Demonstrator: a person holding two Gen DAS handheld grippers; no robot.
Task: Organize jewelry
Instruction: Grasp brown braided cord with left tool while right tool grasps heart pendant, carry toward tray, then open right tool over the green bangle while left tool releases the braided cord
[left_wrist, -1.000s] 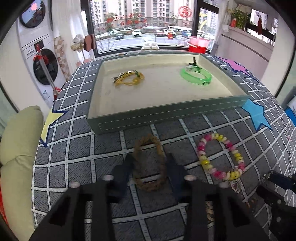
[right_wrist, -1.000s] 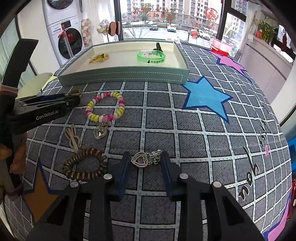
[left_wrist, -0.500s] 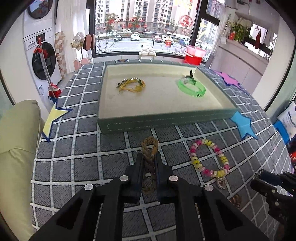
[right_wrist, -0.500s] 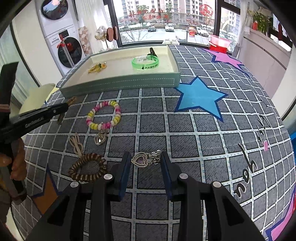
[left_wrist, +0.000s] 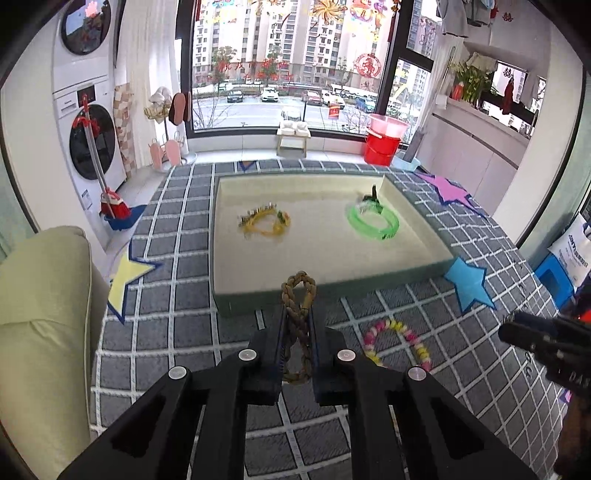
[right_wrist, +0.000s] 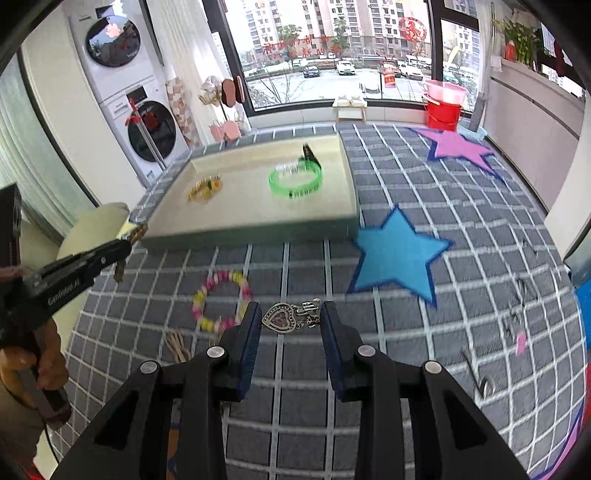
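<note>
My left gripper (left_wrist: 296, 325) is shut on a brown braided bracelet (left_wrist: 298, 291) and holds it above the mat, just in front of the green jewelry tray (left_wrist: 332, 291). The tray holds a yellow bracelet (left_wrist: 264, 223) and a green bangle (left_wrist: 373, 223). My right gripper (right_wrist: 290, 319) holds a silver heart pendant (right_wrist: 280, 318) between its fingers, lifted off the mat. A pink and yellow bead bracelet (right_wrist: 218, 299) lies on the mat; it also shows in the left wrist view (left_wrist: 397, 341). The left gripper (right_wrist: 110, 251) shows at the left of the right wrist view.
The grey grid mat (right_wrist: 406, 332) carries a blue star (right_wrist: 397, 254) and a purple star (right_wrist: 460, 147). A beige hair clip (right_wrist: 177, 345) and small metal pieces (right_wrist: 480, 384) lie on it. A cushion (left_wrist: 40, 314) sits at the left.
Both grippers rose from the mat. The left one shut on the braided bracelet and carried it toward the tray. The right one lifted the heart pendant.
</note>
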